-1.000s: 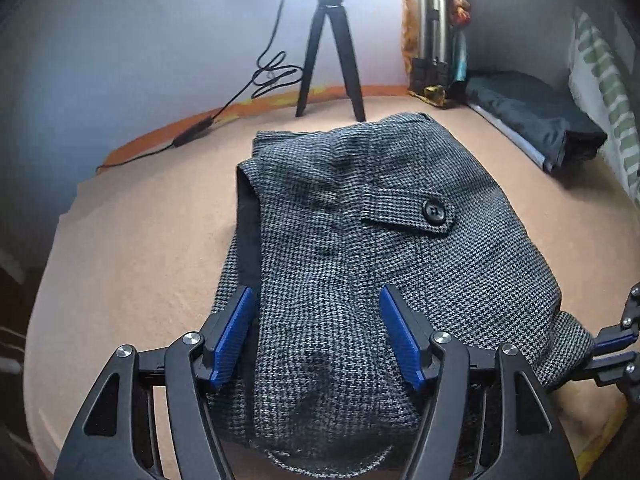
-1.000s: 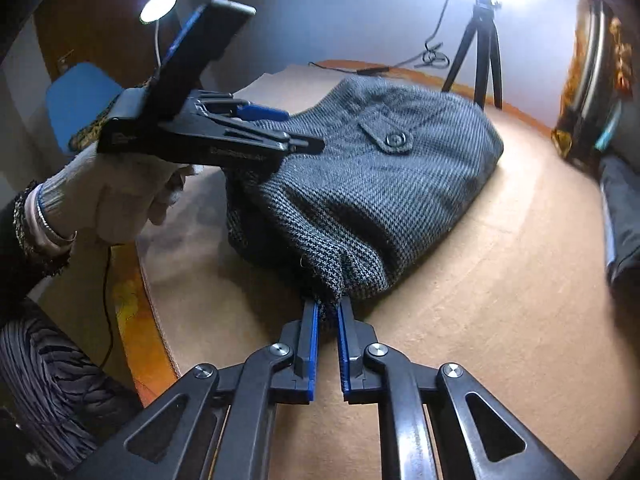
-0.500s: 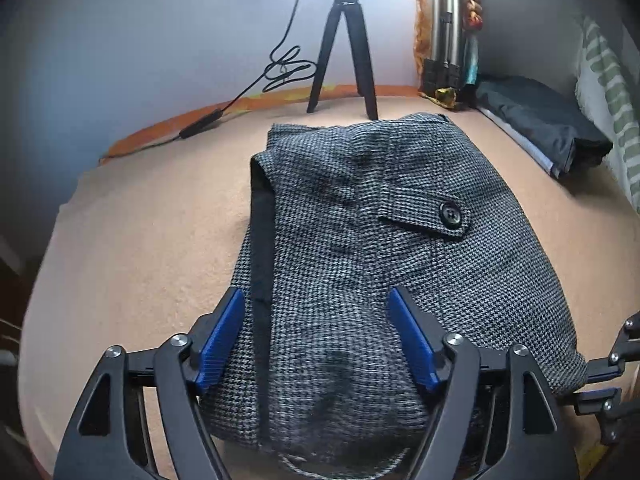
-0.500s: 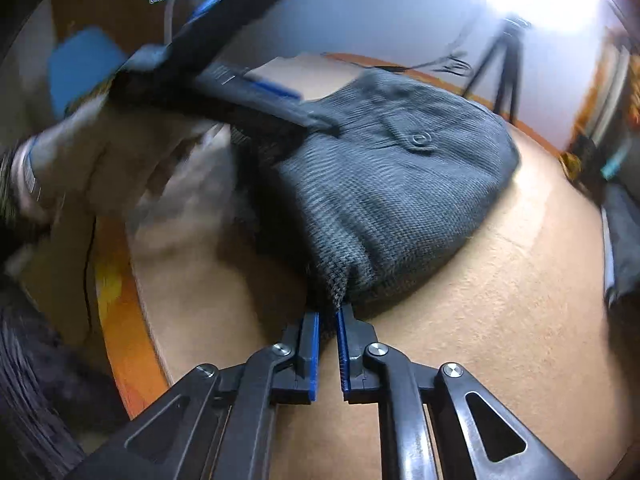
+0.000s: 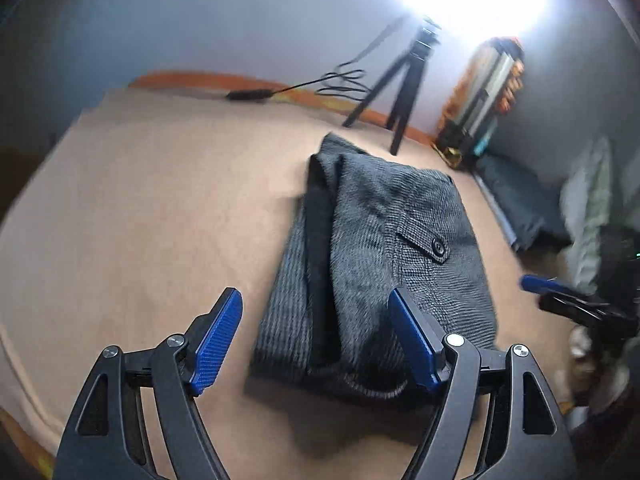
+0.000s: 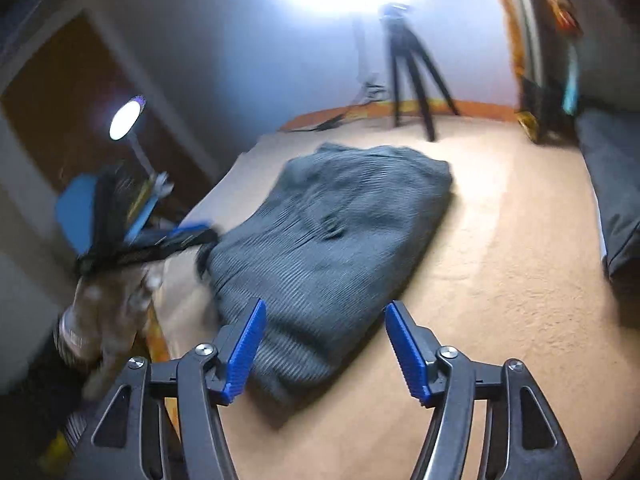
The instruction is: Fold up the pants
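The grey houndstooth pants lie folded into a compact bundle on the tan surface, with a buttoned pocket flap facing up. They also show in the right wrist view. My left gripper is open and empty, raised just short of the bundle's near edge. My right gripper is open and empty, hovering at the bundle's near corner. The right gripper shows at the right edge of the left wrist view; the left gripper shows blurred in the right wrist view.
A black tripod and a cable stand at the far edge by the wall. Dark folded clothes lie at the right. A lamp and a blue chair stand off the left edge.
My right gripper has opened and let go of the pants' corner. Both grippers have pulled back and up from the bundle, which now lies flat and free.
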Action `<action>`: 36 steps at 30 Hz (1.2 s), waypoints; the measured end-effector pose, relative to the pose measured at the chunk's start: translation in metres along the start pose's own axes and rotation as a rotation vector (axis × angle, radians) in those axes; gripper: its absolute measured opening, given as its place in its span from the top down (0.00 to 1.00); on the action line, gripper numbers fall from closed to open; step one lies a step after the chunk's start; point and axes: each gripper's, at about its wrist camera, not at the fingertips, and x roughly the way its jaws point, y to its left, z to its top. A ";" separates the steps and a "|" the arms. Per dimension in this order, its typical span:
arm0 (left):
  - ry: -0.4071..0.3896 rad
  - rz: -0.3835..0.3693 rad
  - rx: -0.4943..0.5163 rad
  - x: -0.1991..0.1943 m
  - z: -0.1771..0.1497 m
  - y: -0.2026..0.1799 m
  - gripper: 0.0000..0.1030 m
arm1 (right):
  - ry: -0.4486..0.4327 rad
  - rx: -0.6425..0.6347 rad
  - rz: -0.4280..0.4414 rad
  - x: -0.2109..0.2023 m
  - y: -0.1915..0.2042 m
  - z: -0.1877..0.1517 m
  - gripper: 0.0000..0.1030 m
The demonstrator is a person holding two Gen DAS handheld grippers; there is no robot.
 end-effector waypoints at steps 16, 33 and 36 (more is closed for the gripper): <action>0.126 -0.095 -0.288 0.016 -0.027 0.024 0.26 | 0.037 0.190 -0.001 0.076 -0.038 0.050 0.27; 0.083 -0.071 -0.340 0.021 -0.025 0.020 0.23 | -0.025 0.259 0.061 0.090 -0.060 0.059 0.25; 0.064 -0.084 -0.370 0.016 -0.027 0.024 0.23 | -0.037 0.274 0.088 0.091 -0.065 0.061 0.25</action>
